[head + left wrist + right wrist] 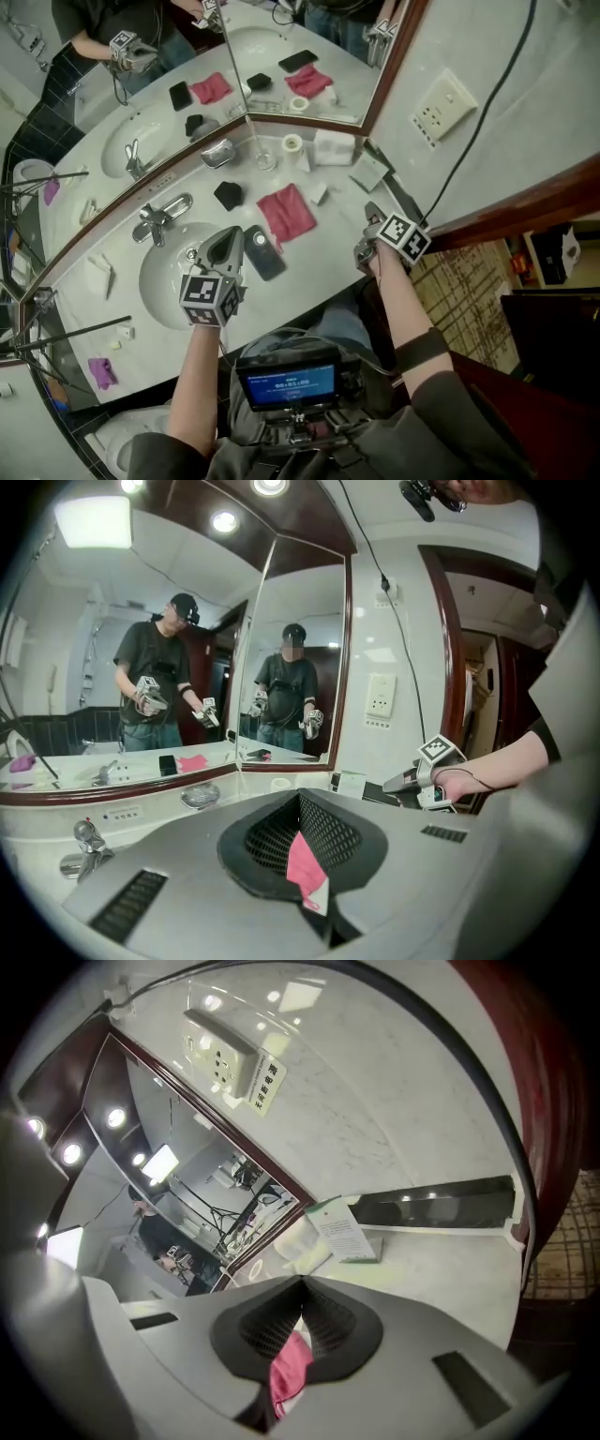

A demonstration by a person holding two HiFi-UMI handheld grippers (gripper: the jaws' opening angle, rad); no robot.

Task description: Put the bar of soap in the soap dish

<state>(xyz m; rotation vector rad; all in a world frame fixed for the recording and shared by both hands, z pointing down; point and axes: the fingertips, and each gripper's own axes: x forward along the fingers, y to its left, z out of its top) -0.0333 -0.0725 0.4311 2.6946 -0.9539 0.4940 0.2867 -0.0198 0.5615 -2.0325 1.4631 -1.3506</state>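
A small white bar (319,193), seemingly the soap, lies on the counter just right of a red cloth (286,214). The silvery soap dish (217,153) (200,796) sits by the mirror's base, behind the basin; I cannot see anything in it. My left gripper (225,236) (300,797) hovers over the basin's right rim beside a black phone (263,251), jaws shut and empty. My right gripper (373,217) (302,1282) (389,785) hangs above the counter's right end, to the right of the bar, jaws shut with nothing held.
A basin (159,281) with a chrome tap (155,222) takes the counter's left. A black block (228,195), a glass (265,159), a tape roll (292,143), a white box (333,147) and a folded card (368,172) (347,1232) stand along the mirror. The wall is close on the right.
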